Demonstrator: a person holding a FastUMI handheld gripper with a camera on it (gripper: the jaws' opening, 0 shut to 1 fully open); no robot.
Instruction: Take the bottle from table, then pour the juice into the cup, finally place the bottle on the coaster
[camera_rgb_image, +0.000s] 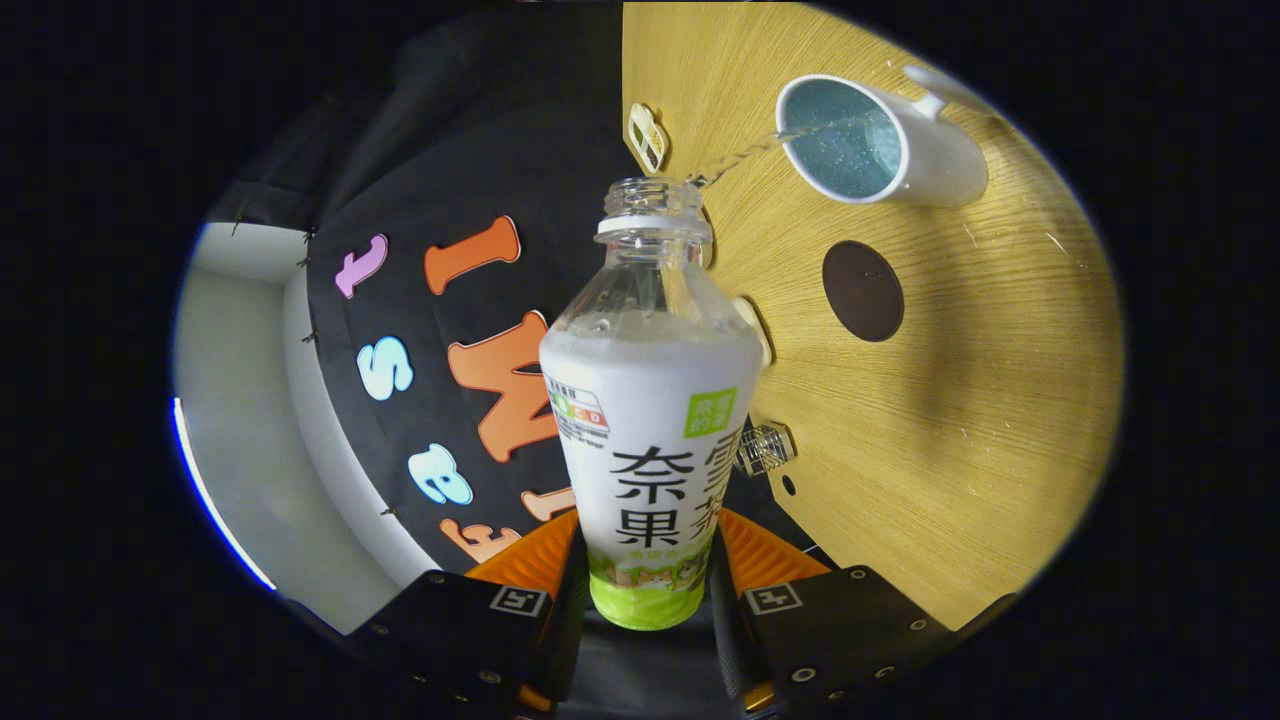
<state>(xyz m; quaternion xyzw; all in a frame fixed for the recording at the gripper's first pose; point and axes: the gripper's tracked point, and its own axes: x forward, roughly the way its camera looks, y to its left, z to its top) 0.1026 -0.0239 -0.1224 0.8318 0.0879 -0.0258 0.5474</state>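
Observation:
My gripper (648, 590) is shut on a clear plastic bottle (650, 400) with a white and green label, both fingers pressing its lower body. The bottle is uncapped and tipped over toward the white cup (880, 140) on the wooden table (950, 400). A thin stream of clear liquid (745, 155) runs from the bottle's mouth into the cup, which holds some liquid. A round dark brown coaster (863, 291) lies on the table between the cup and my fingers, to the side of the bottle.
A small white object (647, 137) rests at the table's edge near the bottle's mouth. Another small clear faceted item (765, 448) lies at the table edge beside the bottle's label. The booth's black cloth wall lies on the other side of the bottle.

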